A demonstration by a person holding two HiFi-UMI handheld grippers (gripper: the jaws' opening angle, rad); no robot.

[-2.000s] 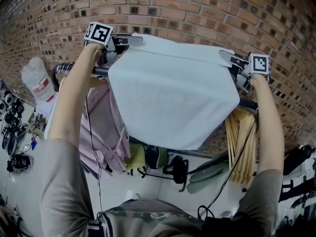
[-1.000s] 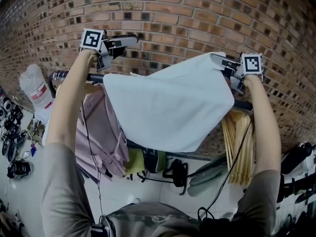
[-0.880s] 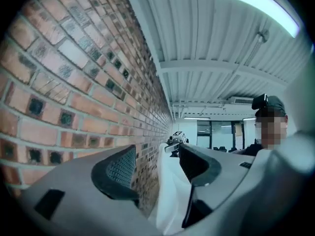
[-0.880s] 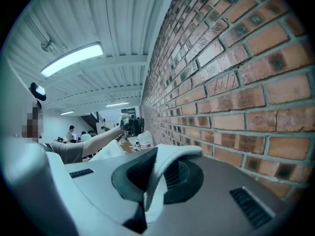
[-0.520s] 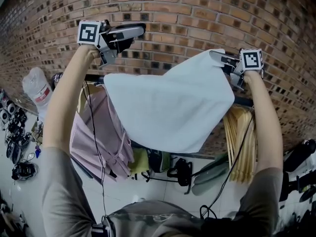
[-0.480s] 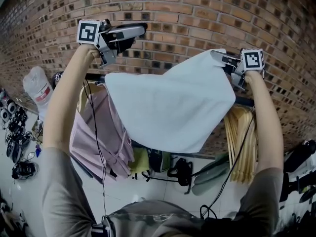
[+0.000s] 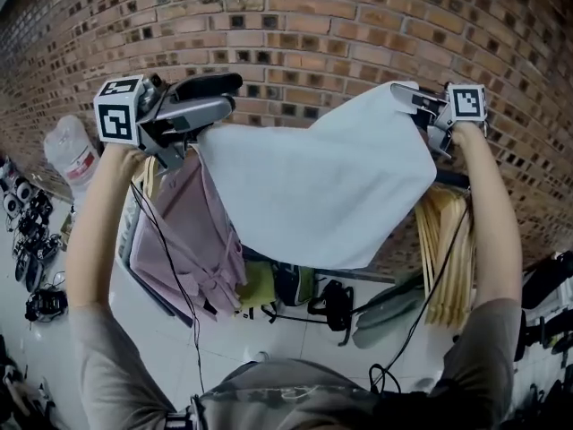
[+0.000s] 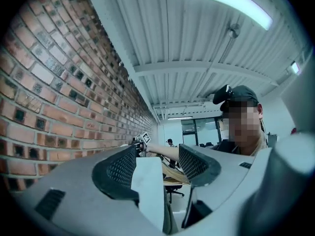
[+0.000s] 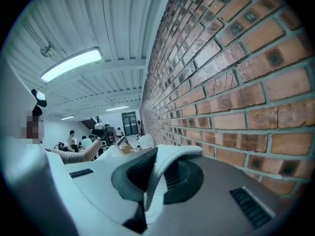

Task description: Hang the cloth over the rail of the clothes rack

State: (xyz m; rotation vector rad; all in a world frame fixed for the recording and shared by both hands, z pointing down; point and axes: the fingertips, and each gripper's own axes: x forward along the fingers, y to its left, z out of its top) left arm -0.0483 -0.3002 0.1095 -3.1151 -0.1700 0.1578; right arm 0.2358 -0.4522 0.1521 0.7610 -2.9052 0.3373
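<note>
The white cloth (image 7: 322,186) hangs in a wide sheet in front of the brick wall and covers most of the rack's rail (image 7: 450,179). My right gripper (image 7: 407,95) is shut on its upper right corner, and in the right gripper view the cloth's fold (image 9: 165,156) is pinched between the pads of that gripper (image 9: 160,163). My left gripper (image 7: 219,95) stands open at the cloth's upper left corner. In the left gripper view a strip of cloth (image 8: 150,191) stands between the wide-apart jaws of this gripper (image 8: 157,159) and lies against the left one.
A pink garment (image 7: 188,231) hangs on the rack at the left, and wooden hangers (image 7: 448,249) hang at the right. The brick wall (image 7: 295,25) is close behind the rail. Bags (image 7: 327,303) lie on the floor below. A white sack (image 7: 70,155) stands far left.
The left gripper let go of the cloth's left corner, rose, then came down and to the left, open, beside that corner. The right gripper kept its hold and rose a little.
</note>
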